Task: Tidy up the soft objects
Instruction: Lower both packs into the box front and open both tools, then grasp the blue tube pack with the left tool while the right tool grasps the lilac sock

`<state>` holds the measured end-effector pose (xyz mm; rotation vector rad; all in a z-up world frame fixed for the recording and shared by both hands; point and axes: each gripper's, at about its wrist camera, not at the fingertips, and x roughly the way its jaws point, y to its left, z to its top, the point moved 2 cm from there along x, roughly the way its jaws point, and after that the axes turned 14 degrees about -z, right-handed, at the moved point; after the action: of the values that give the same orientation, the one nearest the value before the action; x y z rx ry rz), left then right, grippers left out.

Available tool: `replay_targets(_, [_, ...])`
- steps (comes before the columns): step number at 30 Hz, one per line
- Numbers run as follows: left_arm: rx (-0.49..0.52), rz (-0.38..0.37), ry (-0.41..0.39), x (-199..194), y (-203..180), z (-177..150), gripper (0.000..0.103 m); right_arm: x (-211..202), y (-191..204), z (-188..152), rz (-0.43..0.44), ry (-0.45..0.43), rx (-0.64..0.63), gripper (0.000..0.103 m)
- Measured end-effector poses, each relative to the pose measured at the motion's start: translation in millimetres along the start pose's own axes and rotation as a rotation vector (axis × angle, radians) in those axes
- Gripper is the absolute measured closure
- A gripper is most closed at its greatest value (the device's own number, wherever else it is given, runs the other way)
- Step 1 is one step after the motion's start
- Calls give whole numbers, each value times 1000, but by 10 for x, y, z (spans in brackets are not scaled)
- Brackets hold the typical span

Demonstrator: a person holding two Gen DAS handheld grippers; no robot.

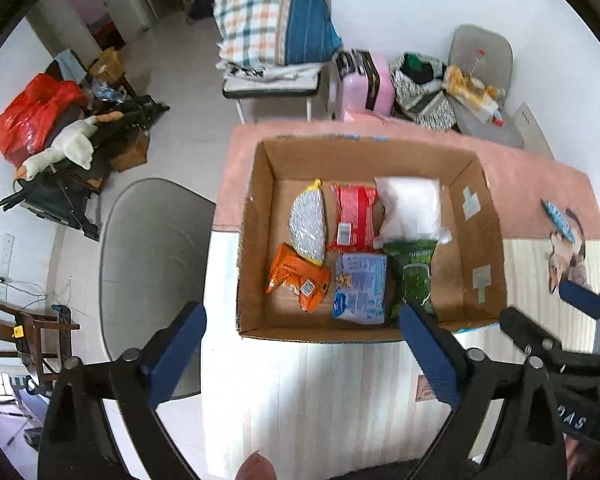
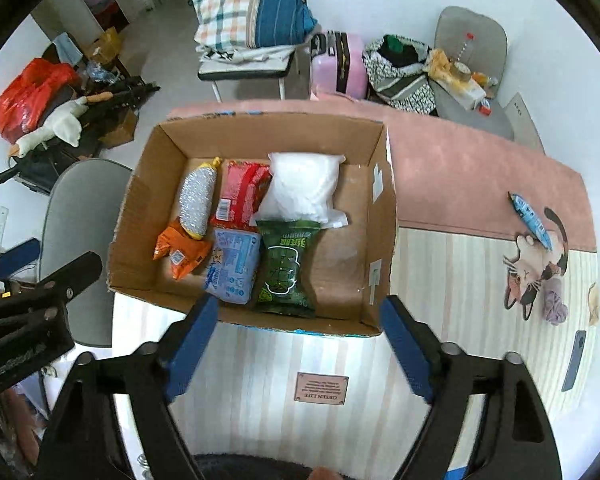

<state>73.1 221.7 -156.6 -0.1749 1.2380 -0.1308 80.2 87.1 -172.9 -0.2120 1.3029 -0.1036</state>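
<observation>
Right wrist: cardboard box (image 2: 140, 208) holds six soft packets; both hand-held grippers (image 2: 300, 332) (image 1: 302, 344) wide open, empty.

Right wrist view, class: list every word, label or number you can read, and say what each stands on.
"GREEN LIFE" on the plaque on the tablecloth, upside down; its smaller lines are blurred.
Green packet: large print, not legible.
Blue packet, red packet, orange packet: print and barcodes too small.
Box stickers: unreadable.
</observation>
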Motion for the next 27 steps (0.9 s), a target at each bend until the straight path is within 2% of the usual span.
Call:
replay_targets(2, [-13,8,-35,-90,-4,1,4,-75,-46,-29,22,-11,5,3])
replay_targets(9, [-43,7,-45,-173,-154,-1,2,-154,-222,-72,78,-32,19,0])
replay_targets(12, [-27,-3,-34,-132,-405,53,2,-107,-404,-80,80,-24,42,0])
replay_targets(15, [18,-23,-8,25,-830,157,2,3,-788,-99,65,-6,97,0])
replay_targets(21, [154,-105,81,626,-2066,450,2,394,-2055,-197,-18,71,262,0])
replay_targets(26, [217,-153,217,1387,-3130,725,2,949,-3436,-311,-133,151,425,0])
replay_targets(27, [221,-168,265,1619,-3372,790,2,1065,-3626,-311,-150,169,441,0])
